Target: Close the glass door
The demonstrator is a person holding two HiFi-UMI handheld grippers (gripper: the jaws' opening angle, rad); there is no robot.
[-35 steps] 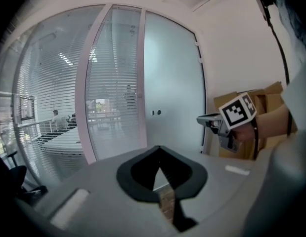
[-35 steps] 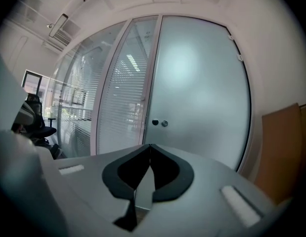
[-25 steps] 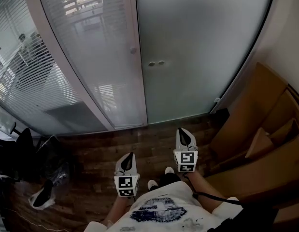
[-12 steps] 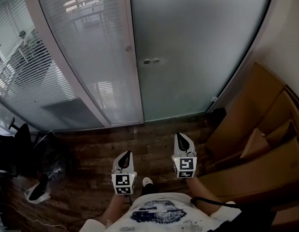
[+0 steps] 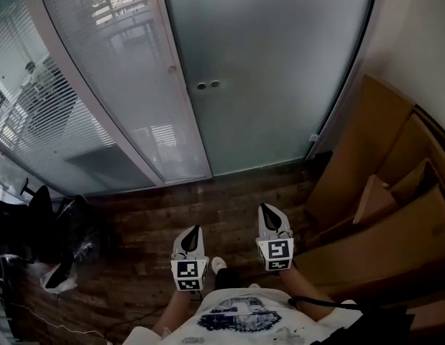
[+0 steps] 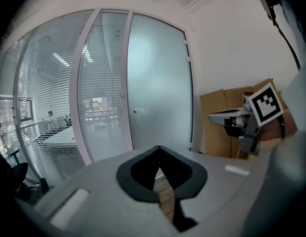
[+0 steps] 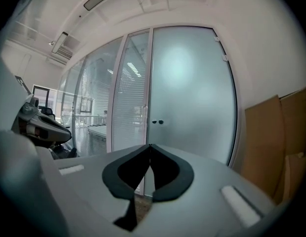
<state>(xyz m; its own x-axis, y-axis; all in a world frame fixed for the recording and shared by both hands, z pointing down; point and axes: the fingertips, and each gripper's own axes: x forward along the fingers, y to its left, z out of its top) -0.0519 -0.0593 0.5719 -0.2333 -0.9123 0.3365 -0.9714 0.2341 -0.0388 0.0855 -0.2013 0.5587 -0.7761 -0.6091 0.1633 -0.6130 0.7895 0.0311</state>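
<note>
Now the view has slid a little: compared with a second ago the door (image 5: 280, 70) sits further left and slightly higher in the head view, and its pair of knobs (image 5: 208, 85) has drifted the same way. More of the cardboard (image 5: 366, 142) shows on the right. I read that as me shifting across the floor (image 5: 229, 185), not the door moving. Its left edge lies flush along the white frame (image 5: 185, 113) in all three head pictures, with no gap that I can see. Beside it stands the partition (image 5: 100, 85) with its blinds.

So I judge the door already closed and the task as good as done; nothing here calls for another push.

The left hand-held gripper (image 5: 193, 231) hangs low in front of me, well short of the door, with its jaws together at the tips and nothing between them. The right hand-held gripper (image 5: 269, 211) is the same: jaws closed, empty, pointing toward the door but well apart from it. Both keep much the same place in the head view as before, near my shirt, so they have travelled with me. One shoe (image 5: 218, 264) shows between them where two showed a second ago.

If anything remains, it is only to check that the latch side has seated, and I cannot tell that from here.
</note>
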